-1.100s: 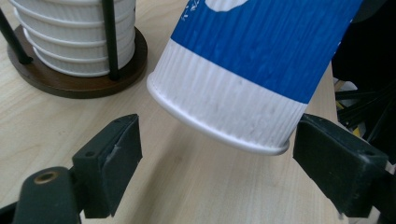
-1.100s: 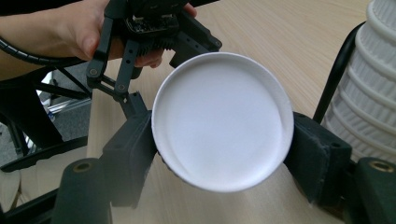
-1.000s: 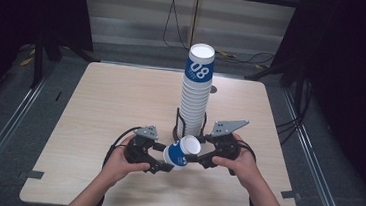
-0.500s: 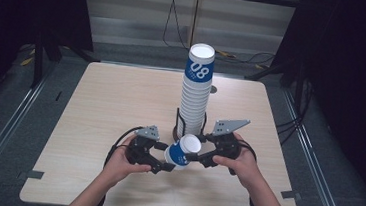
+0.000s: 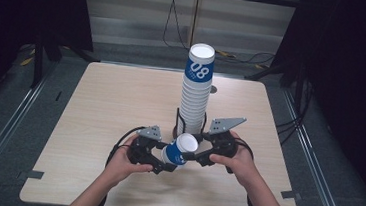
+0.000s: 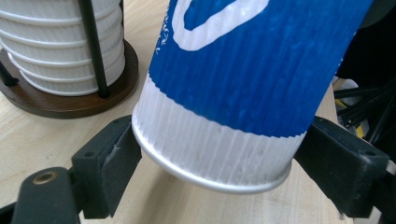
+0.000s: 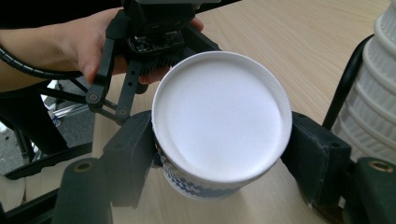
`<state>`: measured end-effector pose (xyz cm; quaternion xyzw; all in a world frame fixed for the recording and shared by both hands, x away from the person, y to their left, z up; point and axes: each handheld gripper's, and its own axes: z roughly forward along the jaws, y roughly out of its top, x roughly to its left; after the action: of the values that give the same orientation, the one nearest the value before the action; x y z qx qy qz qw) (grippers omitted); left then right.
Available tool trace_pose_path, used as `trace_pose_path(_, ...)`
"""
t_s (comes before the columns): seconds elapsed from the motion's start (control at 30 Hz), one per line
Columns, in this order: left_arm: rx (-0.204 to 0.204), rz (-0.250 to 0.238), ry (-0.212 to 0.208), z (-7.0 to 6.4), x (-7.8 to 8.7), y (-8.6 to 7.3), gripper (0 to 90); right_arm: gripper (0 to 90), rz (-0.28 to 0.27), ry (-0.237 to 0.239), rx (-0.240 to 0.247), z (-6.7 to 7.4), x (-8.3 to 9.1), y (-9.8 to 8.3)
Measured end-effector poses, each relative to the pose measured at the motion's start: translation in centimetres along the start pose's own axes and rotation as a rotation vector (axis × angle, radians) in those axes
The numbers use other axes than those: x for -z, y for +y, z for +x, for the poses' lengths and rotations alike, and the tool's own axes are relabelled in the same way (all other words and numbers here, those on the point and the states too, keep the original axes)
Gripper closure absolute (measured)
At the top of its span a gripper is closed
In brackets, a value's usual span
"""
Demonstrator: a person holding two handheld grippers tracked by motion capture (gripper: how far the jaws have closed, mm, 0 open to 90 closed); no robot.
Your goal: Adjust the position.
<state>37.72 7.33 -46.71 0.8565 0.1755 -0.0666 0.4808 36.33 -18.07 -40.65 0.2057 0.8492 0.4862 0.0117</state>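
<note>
Two grippers, left gripper [image 5: 165,164] and right gripper [image 5: 192,157], both clamped on one cup [image 5: 179,149].

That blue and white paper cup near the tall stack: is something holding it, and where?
Yes. The paper cup is gripped at both ends: the left hand-held gripper clamps its rimmed end, and the right hand-held gripper clamps the other end.

loose cup [image 5: 179,150]: 1, blue and white, lying tilted between the tools
cup stack [image 5: 196,91]: 1 tall stack, exact cup count unreadable
stack holder [image 5: 178,127]: 1, dark round base with black rods
tools: 2, left tool [image 5: 163,165] and right tool [image 5: 192,156]
hands: 2
worktop [image 5: 111,101]: 1
</note>
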Motion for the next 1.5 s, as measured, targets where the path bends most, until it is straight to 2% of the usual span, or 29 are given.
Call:
trace_pose_path(0.13,-0.004,-0.003,-0.006,0.04,-0.06,-0.02,14.9,28.5,-0.001,0.006,-0.004,-0.01,0.01,0.07)
trace_pose_path(0.37,-0.035,-0.004,0.024,0.01,-0.07,0.15,14.4,28.6,-0.004,0.004,-0.003,-0.12,0.08,0.02)
trace_pose_path(0.93,-0.073,0.002,0.03,-0.12,-0.01,0.59,10.8,28.6,-0.009,0.016,-0.01,-0.13,0.25,0.04)
trace_pose_path(1.23,-0.067,0.021,0.007,-0.04,0.13,0.62,14.1,28.6,-0.012,0.021,-0.01,-0.12,0.11,0.01)
trace_pose_path(1.43,-0.083,0.038,0.023,-0.16,0.5,0.8,15.8,28.5,-0.019,0.026,-0.02,-0.22,0.1,-0.21)
trace_pose_path(1.5,-0.1,0.051,0.031,-0.17,0.64,0.94,16.3,28.4,-0.019,0.026,-0.018,-0.23,0.1,-0.26)
